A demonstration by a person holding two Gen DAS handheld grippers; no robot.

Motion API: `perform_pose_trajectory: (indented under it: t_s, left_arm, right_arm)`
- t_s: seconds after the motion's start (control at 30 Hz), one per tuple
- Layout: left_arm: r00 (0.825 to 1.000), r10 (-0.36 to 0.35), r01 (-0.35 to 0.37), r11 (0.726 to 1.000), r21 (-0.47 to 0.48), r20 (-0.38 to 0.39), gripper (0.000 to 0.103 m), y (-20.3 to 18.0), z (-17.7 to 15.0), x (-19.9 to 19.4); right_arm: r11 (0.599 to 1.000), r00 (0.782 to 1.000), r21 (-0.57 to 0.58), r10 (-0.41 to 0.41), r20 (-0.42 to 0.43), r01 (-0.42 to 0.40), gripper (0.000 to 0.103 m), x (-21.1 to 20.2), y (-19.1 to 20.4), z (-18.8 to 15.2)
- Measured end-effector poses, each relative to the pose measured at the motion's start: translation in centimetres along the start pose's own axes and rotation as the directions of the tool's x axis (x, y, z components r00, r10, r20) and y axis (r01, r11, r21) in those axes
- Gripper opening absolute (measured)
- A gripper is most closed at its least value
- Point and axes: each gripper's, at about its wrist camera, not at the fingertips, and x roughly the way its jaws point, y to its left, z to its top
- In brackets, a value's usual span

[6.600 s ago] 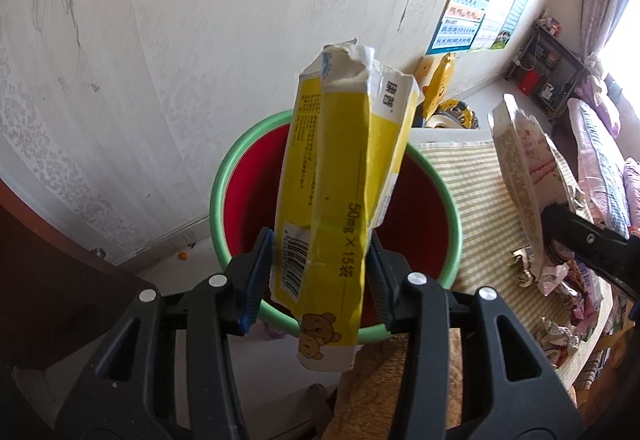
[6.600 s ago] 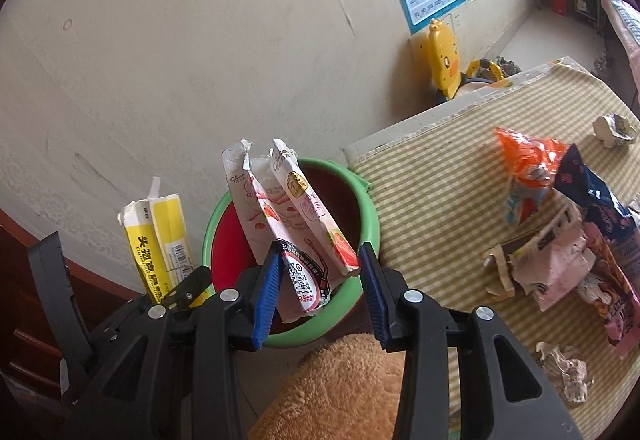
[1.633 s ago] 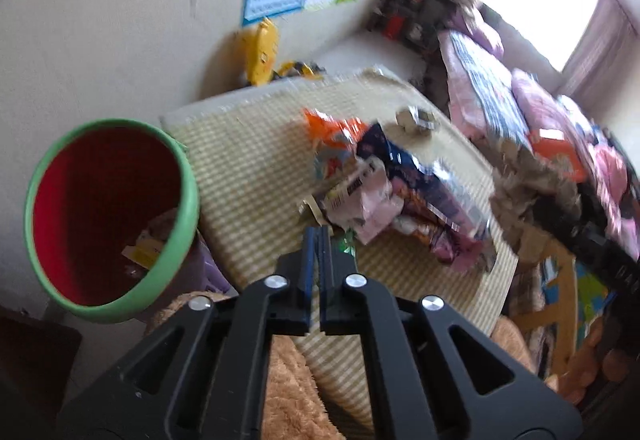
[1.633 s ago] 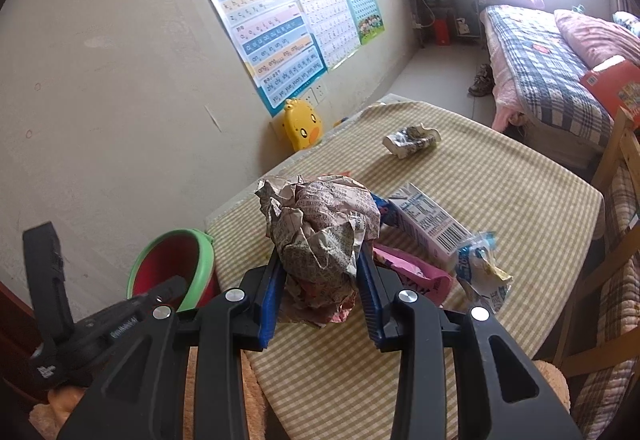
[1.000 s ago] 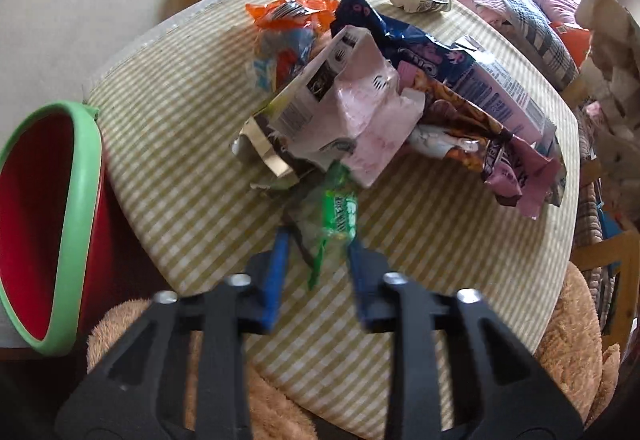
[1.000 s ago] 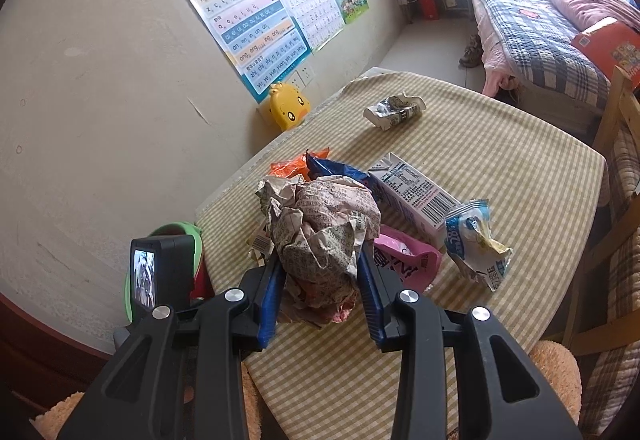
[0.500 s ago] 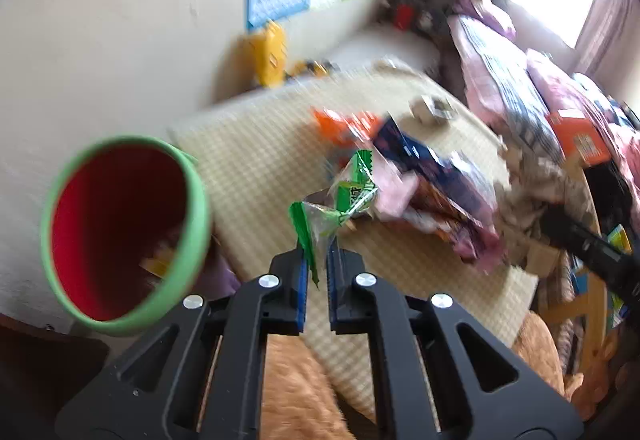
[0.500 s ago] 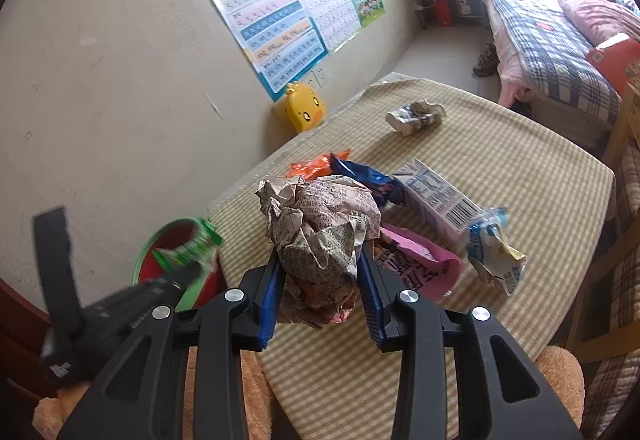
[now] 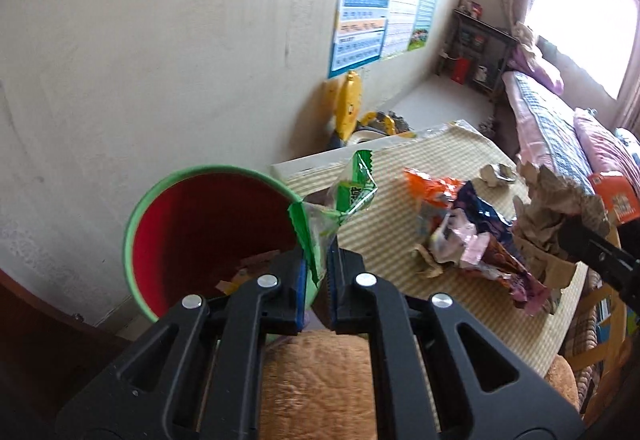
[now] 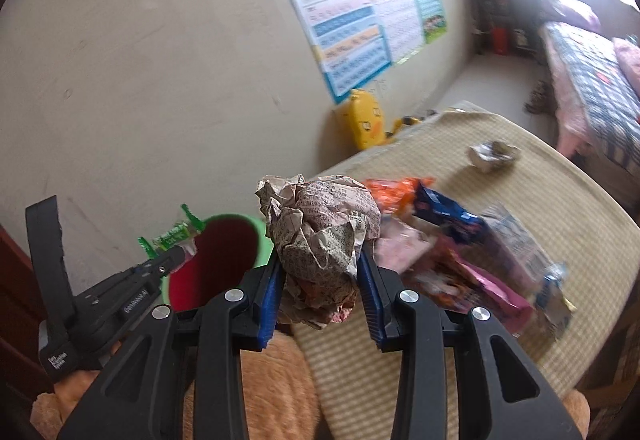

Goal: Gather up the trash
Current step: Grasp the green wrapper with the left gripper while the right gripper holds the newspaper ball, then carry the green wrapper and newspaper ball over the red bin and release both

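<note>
since a second ago we have lifted the green wrapper [image 9: 352, 191] off the table [image 9: 404, 252]; the left gripper [image 9: 316, 272] has been closing and now pinches its lower edge, with the wrapper held at the near rim of the bin [image 9: 160, 199]. right gripper [image 10: 320, 300] is clamped on the crumpled paper ball [image 10: 320, 232], as before, over the table's near edge beside the bin.

progress, our judgement: partway. both loads are picked up, neither is dropped yet.

bin contents: a few scraps [image 9: 248, 272] lie at the bottom of the red interior; it looks far from full.

left on the table: the wrapper pile [image 9: 468, 232] and a small crumpled scrap [image 9: 496, 173] set apart farther back.
</note>
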Motion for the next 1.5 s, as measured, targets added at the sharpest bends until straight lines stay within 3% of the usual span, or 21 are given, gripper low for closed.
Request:
perform_pose_trajectory:
  t_s: [0.4, 0.93, 0.97, 1.07, 1.37, 1.5]
  left_arm:
    - [0.993, 0.119, -0.120, 0.989, -0.092, -0.017, 0.007, 5.6, -0.3, 0.8]
    - [0.980, 0.155, -0.178, 0.965, -0.191, -0.128, 0.008, 10.8, -1.8, 4.0]
    - [0.978, 0.157, -0.182, 0.964, -0.195, -0.137, 0.012, 10.9, -1.9, 4.3]
    - [0.977, 0.157, -0.187, 0.956, -0.224, -0.145, 0.057, 11.4, -2.3, 4.5]
    - [0.979, 0.117, -0.153, 0.963, -0.220, -0.169, 0.057, 10.8, -2.6, 5.1]
    - [0.982, 0.096, -0.123, 0.979, -0.164, -0.164, 0.057, 8.8, -2.3, 5.3]
  right_arm:
    - [0.985, 0.993, -0.135, 0.098, -0.072, -0.107, 0.035, 5.9, 6.9, 1.4]
    - [0.974, 0.970, -0.150, 0.141, -0.197, -0.172, 0.038, 13.5, 10.5, 0.8]
    - [0.973, 0.968, -0.151, 0.145, -0.203, -0.177, 0.045, 13.8, 10.6, 0.7]
    - [0.974, 0.971, -0.152, 0.138, -0.197, -0.169, 0.064, 14.6, 10.9, 0.4]
    - [0.983, 0.969, -0.058, 0.161, -0.188, -0.174, 0.066, 13.5, 8.9, 0.3]
    - [0.995, 0.983, -0.008, 0.095, -0.155, -0.098, 0.068, 12.1, 5.6, 0.8]
